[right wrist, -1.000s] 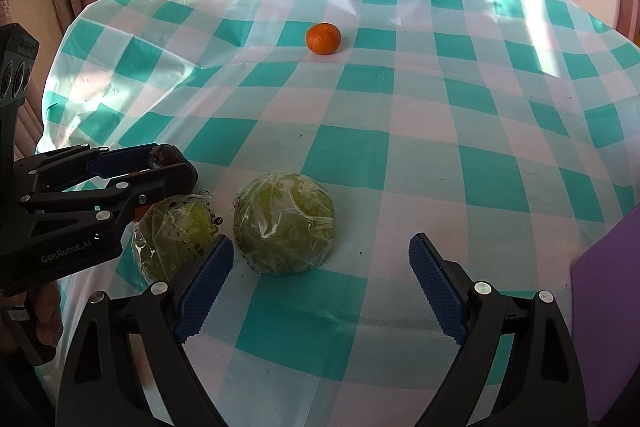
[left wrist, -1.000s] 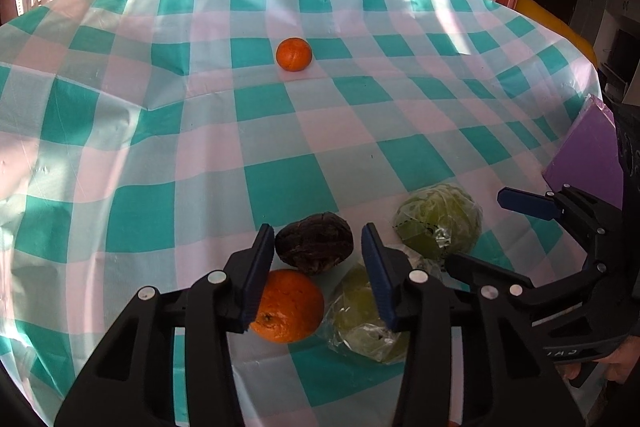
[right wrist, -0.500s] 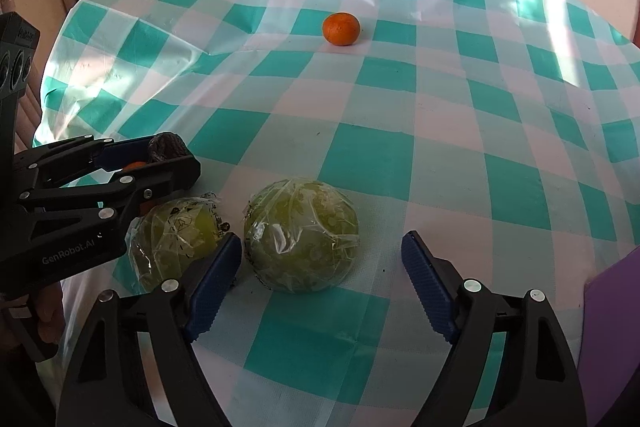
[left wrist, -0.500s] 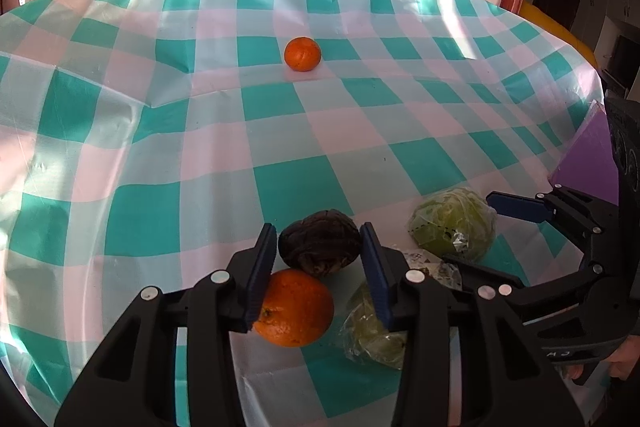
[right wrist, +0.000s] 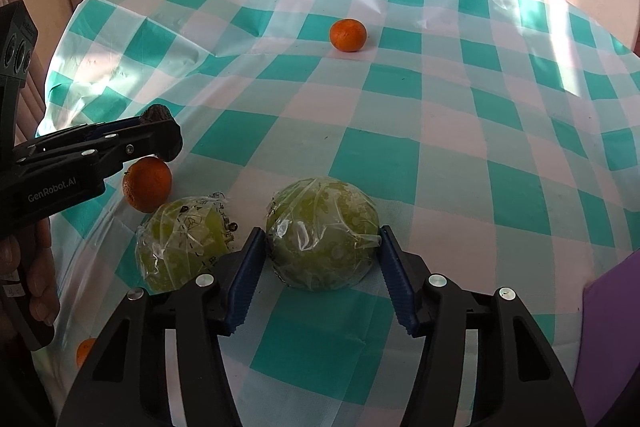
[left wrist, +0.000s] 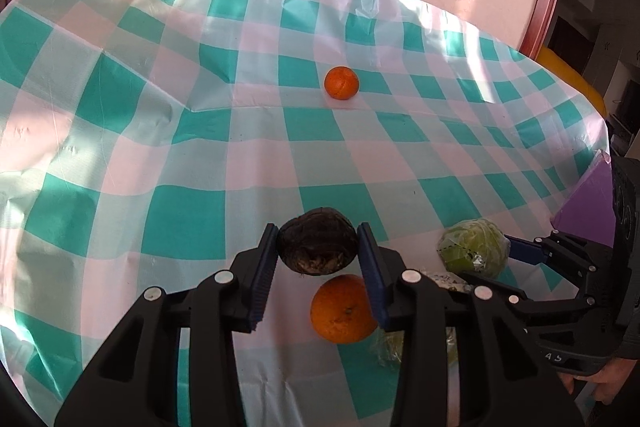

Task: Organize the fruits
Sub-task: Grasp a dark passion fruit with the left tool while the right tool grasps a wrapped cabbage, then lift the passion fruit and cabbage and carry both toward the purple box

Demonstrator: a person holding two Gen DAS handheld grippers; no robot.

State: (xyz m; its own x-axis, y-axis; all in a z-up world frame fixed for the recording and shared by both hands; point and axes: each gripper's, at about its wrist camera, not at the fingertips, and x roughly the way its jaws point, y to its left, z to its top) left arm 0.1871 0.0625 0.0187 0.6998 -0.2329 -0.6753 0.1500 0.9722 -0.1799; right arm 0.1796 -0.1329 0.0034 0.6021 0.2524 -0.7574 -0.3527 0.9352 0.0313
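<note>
Since a second ago the right hand-held gripper has been closing its jaws around the wrapped green fruit on the worktop, while the left hand-held gripper has clamped and lifted the dark fruit, so 2 fruits look ready to move.

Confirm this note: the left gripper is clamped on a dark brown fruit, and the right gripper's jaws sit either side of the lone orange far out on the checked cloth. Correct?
Not quite. In the right wrist view the right gripper is closing around a plastic-wrapped green fruit, not the far orange. The left gripper does hold the dark brown fruit.
</note>
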